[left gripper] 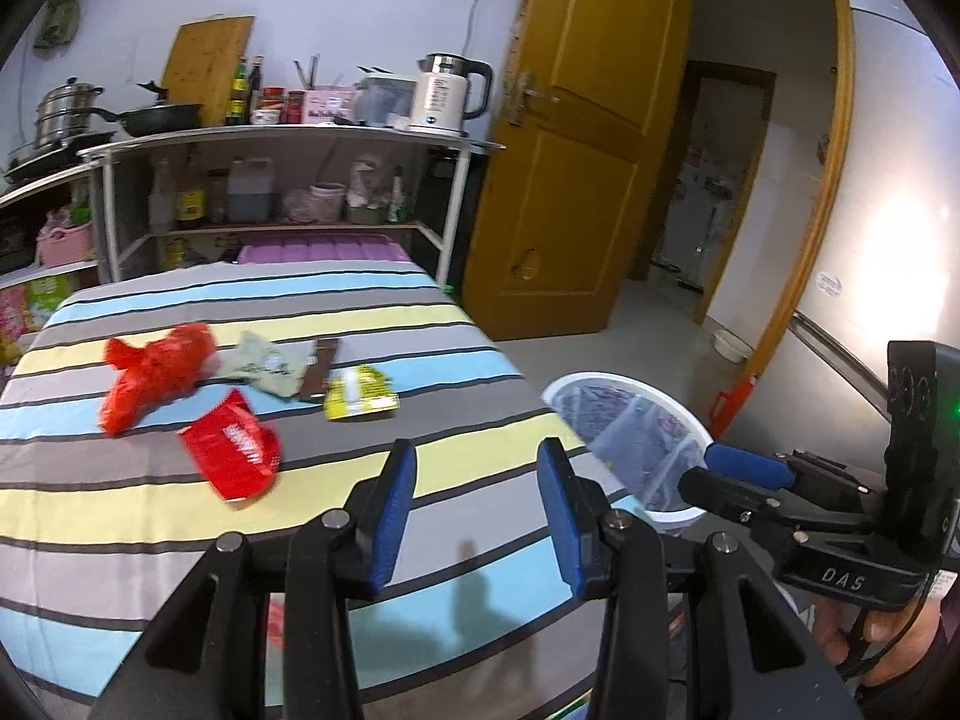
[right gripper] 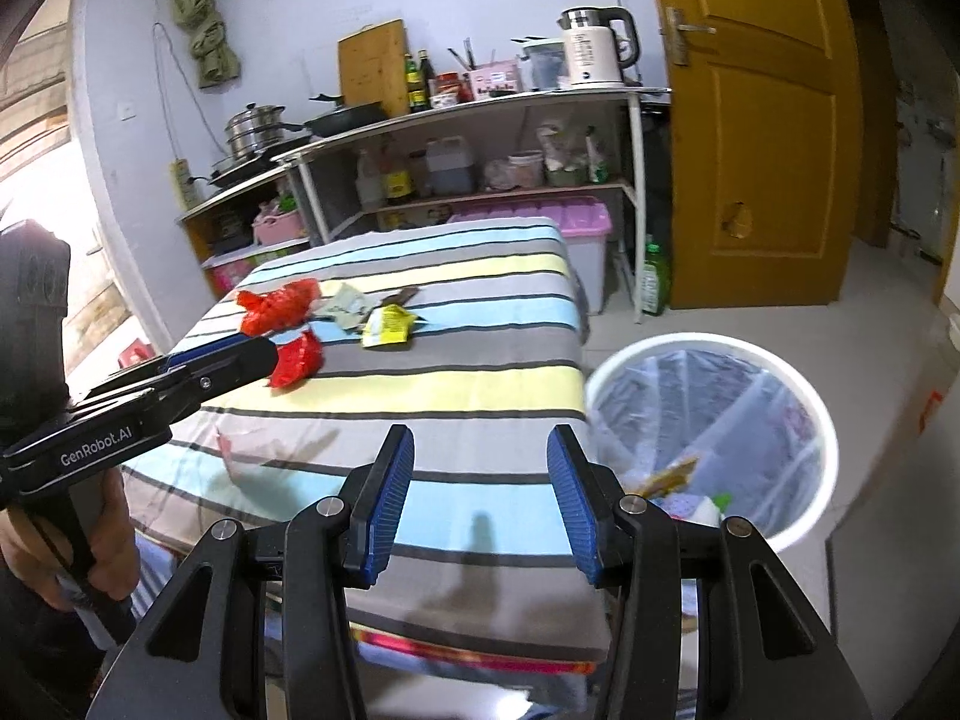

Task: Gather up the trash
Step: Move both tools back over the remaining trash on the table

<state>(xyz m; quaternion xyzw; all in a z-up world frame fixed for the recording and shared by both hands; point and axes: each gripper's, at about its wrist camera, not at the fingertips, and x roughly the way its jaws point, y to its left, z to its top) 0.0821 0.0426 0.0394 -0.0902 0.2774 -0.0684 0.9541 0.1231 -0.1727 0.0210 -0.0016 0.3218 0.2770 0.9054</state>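
Observation:
Several pieces of trash lie on the striped table (left gripper: 420,324): a red plastic bag (left gripper: 153,378), a red wrapper (left gripper: 234,450), a grey-green packet (left gripper: 264,363), a brown wrapper (left gripper: 321,369) and a yellow packet (left gripper: 360,399). They also show in the right wrist view, the red bag (right gripper: 276,306) and the yellow packet (right gripper: 390,327) among them. A white bin (right gripper: 714,432) with a clear liner stands right of the table and holds some trash. My left gripper (left gripper: 477,516) is open and empty above the table's near edge. My right gripper (right gripper: 480,498) is open and empty beside the bin.
A shelf (left gripper: 288,138) with a kettle (left gripper: 447,93), pans and bottles stands behind the table. A yellow door (left gripper: 576,138) is open at the right. A purple-lidded box (right gripper: 576,240) sits under the shelf. A clear wrapper (right gripper: 246,450) lies near the table's front.

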